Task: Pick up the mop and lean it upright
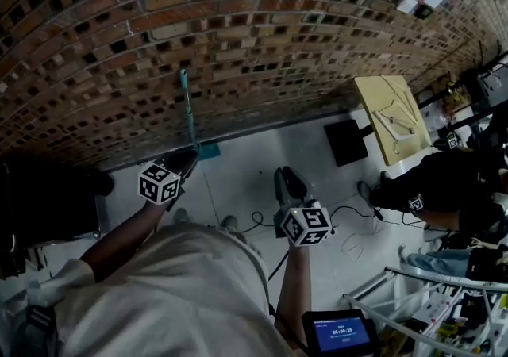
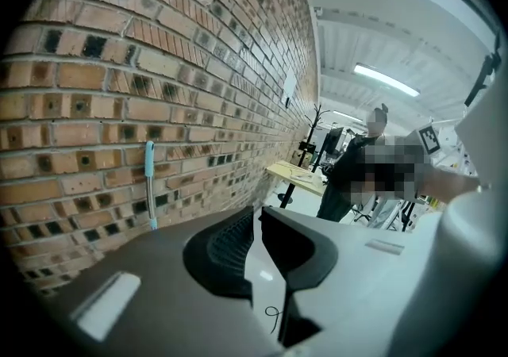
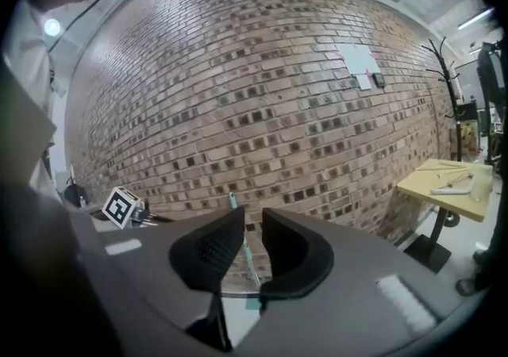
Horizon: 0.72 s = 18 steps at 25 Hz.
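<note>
While the mop (image 1: 188, 113) leans upright on the brick wall (image 1: 262, 38), the left gripper (image 1: 182, 163) is closed and empty, and the right gripper (image 1: 290, 186) has a narrow gap, empty too.

No text can be read; the digits on the small screen (image 1: 341, 333) are too blurred.

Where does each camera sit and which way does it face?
Head view: on the person's head, looking steeply down at the brick wall and leaning mop; both forearms, left tool and right tool show.
Left gripper view: rides the left tool, facing along the wall toward the yellow table; its closed jaws show.
Right gripper view: rides the right tool, facing the wall; its slightly parted jaws show.
Shared: all three see the mop.
</note>
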Each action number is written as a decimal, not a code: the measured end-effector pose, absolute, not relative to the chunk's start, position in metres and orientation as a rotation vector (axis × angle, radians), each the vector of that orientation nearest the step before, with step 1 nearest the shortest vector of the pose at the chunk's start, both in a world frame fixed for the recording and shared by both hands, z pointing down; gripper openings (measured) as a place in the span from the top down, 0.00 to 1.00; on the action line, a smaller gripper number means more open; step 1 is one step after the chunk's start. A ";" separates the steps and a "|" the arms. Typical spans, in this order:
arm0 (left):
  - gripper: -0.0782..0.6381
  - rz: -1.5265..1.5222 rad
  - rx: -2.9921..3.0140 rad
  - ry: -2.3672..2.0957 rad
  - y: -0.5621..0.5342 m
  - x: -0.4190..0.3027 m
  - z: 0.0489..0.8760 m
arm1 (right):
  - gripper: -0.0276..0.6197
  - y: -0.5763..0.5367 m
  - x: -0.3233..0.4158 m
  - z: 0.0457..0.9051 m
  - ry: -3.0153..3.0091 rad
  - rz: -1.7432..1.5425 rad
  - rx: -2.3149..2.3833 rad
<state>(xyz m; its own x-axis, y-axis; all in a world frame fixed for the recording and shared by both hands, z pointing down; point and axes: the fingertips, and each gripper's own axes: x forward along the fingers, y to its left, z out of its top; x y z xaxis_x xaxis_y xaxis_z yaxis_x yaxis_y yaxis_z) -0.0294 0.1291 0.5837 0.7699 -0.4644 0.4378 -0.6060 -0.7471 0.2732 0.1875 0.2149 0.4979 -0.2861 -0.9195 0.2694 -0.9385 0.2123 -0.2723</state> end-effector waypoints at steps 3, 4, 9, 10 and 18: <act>0.82 0.496 2.540 -0.812 0.138 -0.019 0.588 | 0.84 0.222 0.199 0.507 -2.382 0.592 1.829; 0.82 0.500 2.538 -0.813 0.140 -0.014 0.589 | 0.84 0.224 0.203 0.509 -2.375 0.585 1.820; 0.81 0.548 2.550 -0.817 0.147 -0.003 0.596 | 0.84 0.231 0.212 0.518 -2.371 0.575 1.791; 0.81 0.551 2.546 -0.826 0.147 -0.003 0.597 | 0.84 0.233 0.214 0.521 -2.365 0.580 1.790; 0.81 0.576 2.524 -0.844 0.157 0.000 0.604 | 0.84 0.242 0.223 0.546 -2.325 0.613 1.783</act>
<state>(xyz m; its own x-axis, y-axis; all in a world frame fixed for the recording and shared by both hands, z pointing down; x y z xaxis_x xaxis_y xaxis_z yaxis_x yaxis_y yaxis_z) 0.0002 0.1568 0.6045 0.7307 -0.4636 0.5011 -0.6356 -0.7298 0.2518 0.2231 0.2417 0.5455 -0.2830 -0.8901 0.3574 -0.9505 0.2105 -0.2284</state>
